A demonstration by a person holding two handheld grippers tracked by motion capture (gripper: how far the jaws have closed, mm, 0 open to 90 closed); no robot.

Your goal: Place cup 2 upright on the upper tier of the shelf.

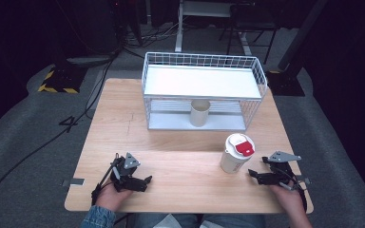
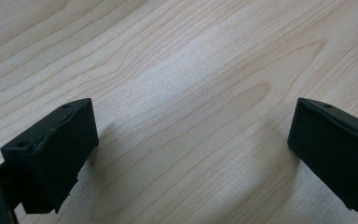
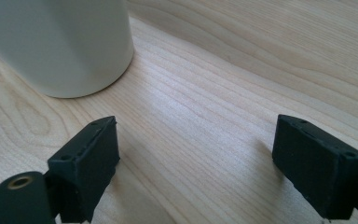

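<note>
I see the tabletop (image 1: 171,142) carrying a white wire rack (image 1: 204,90) at its far side; its upper shelf is a bare white board, and a cream tube-like container (image 1: 200,113) stands upright on the lower shelf, its contents hidden by the shelf above. Nearer me, a white cup (image 1: 236,153) with a red-tabbed lid stands upright, so I cannot tell what it holds. The right gripper (image 1: 253,174) lies just beside the cup, apart from it, jaws spread with nothing between. The left gripper (image 1: 147,180) rests well apart, jaws spread over bare wood.
</note>
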